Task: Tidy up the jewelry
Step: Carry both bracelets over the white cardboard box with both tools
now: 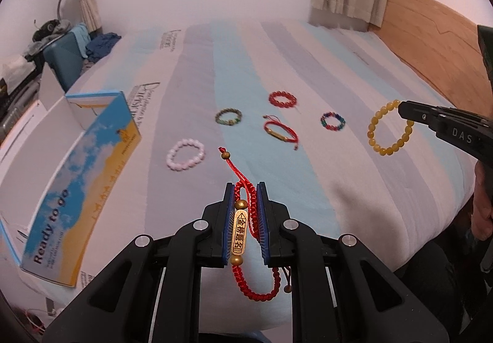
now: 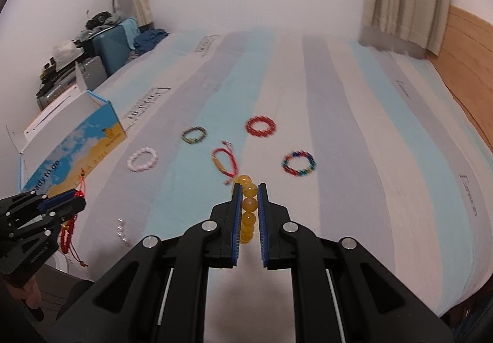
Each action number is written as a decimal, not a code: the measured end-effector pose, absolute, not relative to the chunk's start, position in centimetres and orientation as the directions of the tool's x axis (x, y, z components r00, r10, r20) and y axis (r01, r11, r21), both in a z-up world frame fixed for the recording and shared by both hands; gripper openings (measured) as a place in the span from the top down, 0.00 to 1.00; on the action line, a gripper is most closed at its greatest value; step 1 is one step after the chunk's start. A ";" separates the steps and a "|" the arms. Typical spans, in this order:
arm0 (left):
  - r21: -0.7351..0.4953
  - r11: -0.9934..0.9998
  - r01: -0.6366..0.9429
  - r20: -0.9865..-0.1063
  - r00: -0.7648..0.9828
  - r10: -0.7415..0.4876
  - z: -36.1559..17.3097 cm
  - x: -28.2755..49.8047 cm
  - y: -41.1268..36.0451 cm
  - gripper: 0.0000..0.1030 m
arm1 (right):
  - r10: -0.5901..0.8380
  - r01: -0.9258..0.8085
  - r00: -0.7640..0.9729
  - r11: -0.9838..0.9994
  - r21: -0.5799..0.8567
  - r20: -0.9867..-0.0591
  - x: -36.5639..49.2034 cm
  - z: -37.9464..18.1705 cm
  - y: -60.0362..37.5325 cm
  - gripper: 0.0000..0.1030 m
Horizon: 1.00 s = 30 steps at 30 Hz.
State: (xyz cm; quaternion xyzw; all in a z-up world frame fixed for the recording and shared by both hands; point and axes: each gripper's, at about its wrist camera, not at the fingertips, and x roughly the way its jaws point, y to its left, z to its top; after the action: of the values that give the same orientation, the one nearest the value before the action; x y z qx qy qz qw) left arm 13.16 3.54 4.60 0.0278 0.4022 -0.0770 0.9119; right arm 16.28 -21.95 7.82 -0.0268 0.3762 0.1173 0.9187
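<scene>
My left gripper (image 1: 245,189) is shut on a red braided cord bracelet with a gold plate (image 1: 239,235) and holds it above the bed; the gripper also shows at the left of the right wrist view (image 2: 78,199). My right gripper (image 2: 249,187) is shut on a yellow bead bracelet (image 2: 248,210), which hangs from it at the right of the left wrist view (image 1: 389,128). On the bed lie a pink bead bracelet (image 1: 185,154), a green one (image 1: 228,116), a red bead one (image 1: 282,99), a second red cord bracelet (image 1: 280,132) and a multicoloured one (image 1: 332,121).
An open blue and yellow box (image 1: 83,176) sits on the bed's left side; it also shows in the right wrist view (image 2: 74,145). A small clear bead strand (image 2: 122,232) lies near the bed's front edge. A wooden headboard (image 1: 431,44) runs along the right. Suitcases and clutter (image 2: 92,44) stand at the far left.
</scene>
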 end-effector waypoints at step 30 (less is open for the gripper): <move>-0.002 0.998 -0.069 -0.675 0.736 0.049 12.1 12.9 19.5 0.87 | 0.434 -0.563 0.645 0.826 -0.007 -0.629 17.0 15.9 2.2 0.91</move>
State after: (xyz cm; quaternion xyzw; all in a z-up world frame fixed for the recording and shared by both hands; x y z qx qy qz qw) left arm 12.92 19.52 12.07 -0.0134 0.3621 0.0316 0.9315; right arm 16.96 2.16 15.94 -0.1012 0.3179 0.2767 0.9012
